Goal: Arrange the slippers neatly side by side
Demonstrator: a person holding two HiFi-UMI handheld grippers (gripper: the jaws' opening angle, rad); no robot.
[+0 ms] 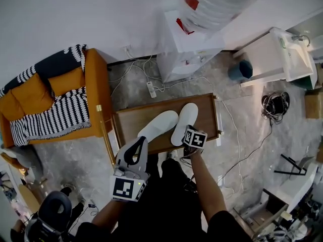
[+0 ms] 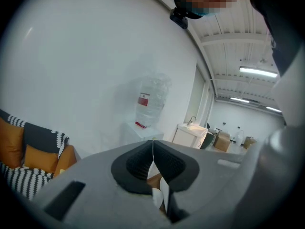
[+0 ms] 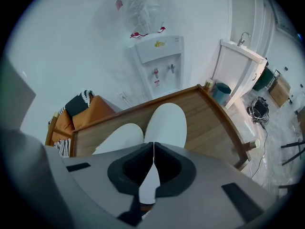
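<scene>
Resting on rectangular wooden table (image 1: 132, 120), smooth white oval slipper (image 1: 158, 126), matching slipper (image 1: 183, 123)

Two white slippers (image 1: 159, 125) look like soft, matt cloth, the brown worktop (image 1: 132, 121) smooth satin-finished wood, the floor (image 1: 252, 130) veined, faintly glossy stone, and the water bottle (image 1: 217, 1) clear, shiny plastic.

Left slipper (image 1: 157, 125) beside right slipper (image 1: 184, 121) on table (image 1: 208, 111); sofa (image 1: 50, 102) left of table; water dispenser (image 1: 185, 54) behind.
</scene>
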